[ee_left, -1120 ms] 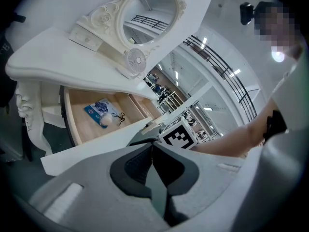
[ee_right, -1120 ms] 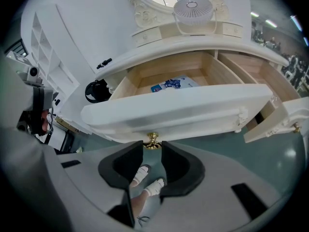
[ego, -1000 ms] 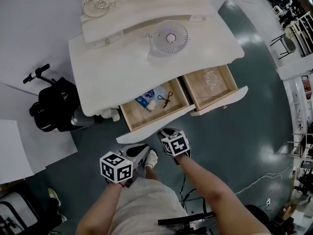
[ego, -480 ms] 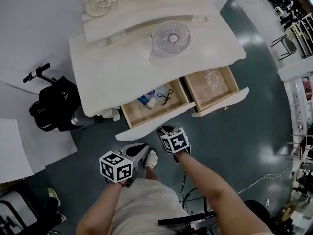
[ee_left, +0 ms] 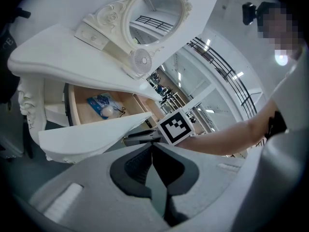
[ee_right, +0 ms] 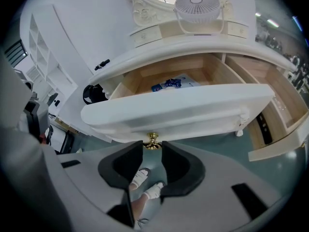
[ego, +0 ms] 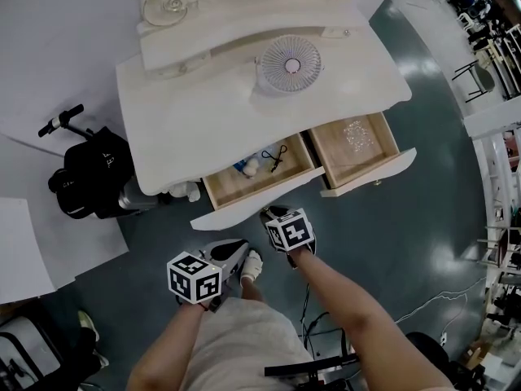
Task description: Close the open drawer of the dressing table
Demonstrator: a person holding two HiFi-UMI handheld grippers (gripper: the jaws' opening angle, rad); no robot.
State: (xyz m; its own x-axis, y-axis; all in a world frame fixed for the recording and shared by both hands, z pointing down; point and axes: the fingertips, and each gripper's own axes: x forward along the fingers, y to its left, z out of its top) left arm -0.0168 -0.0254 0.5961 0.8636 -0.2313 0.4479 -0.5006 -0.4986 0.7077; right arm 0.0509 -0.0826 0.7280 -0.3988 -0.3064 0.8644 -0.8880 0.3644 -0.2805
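Push-in step: right gripper (ee_right: 152,144) clamped on brass knob (ee_right: 152,139) of left drawer (ee_right: 178,110), half out of dressing table (ego: 187,120); left gripper (ee_left: 151,145) closed, empty. Next: drive knob straight toward far side

The grey left gripper (ego: 233,251), topped by a black-and-white marker cube, is held low in front of the person's body, its dark jaws pressed together and empty. The grey right gripper (ee_right: 152,146) tilts steeply down, its jaws part-way apart and their tips clamped on a small brass knob (ee_right: 152,140). The bare left forearm (ego: 163,344) and the bare right forearm (ego: 350,304) reach forward.
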